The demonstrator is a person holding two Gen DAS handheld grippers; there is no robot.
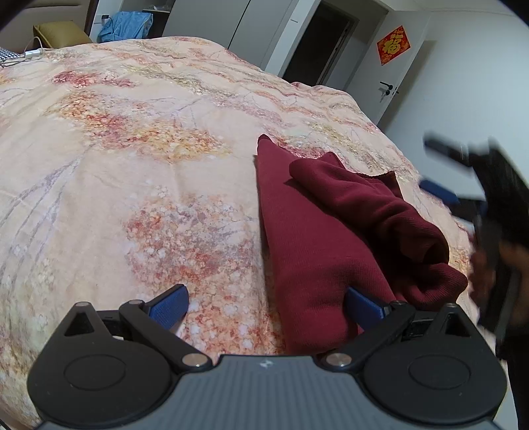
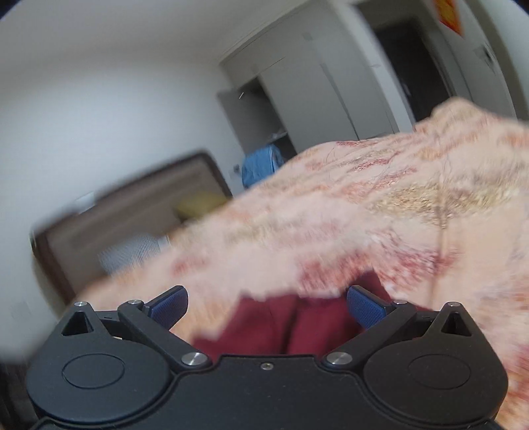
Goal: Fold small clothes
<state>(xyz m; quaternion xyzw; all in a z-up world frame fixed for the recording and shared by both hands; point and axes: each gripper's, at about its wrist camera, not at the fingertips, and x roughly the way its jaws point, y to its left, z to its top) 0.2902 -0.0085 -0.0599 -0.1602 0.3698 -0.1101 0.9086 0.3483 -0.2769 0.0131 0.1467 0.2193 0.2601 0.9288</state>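
A dark red garment [image 1: 330, 238] lies partly folded on the floral bedspread [image 1: 132, 149], with a rolled sleeve lying across its top. My left gripper [image 1: 267, 304] is open and holds nothing; its right fingertip sits at the garment's near edge. My right gripper [image 1: 463, 185] shows blurred at the right of the left wrist view, beyond the garment. In the right wrist view my right gripper [image 2: 267, 307] is open and holds nothing, just above the red garment [image 2: 297, 327]; this view is motion-blurred.
The bed's far edge falls off toward a white door [image 1: 390, 76] and a dark doorway [image 1: 317, 43]. A blue cloth [image 1: 125, 26] hangs by the wardrobe. A headboard [image 2: 125, 211] and a yellow pillow [image 1: 59, 33] lie at the bed's head.
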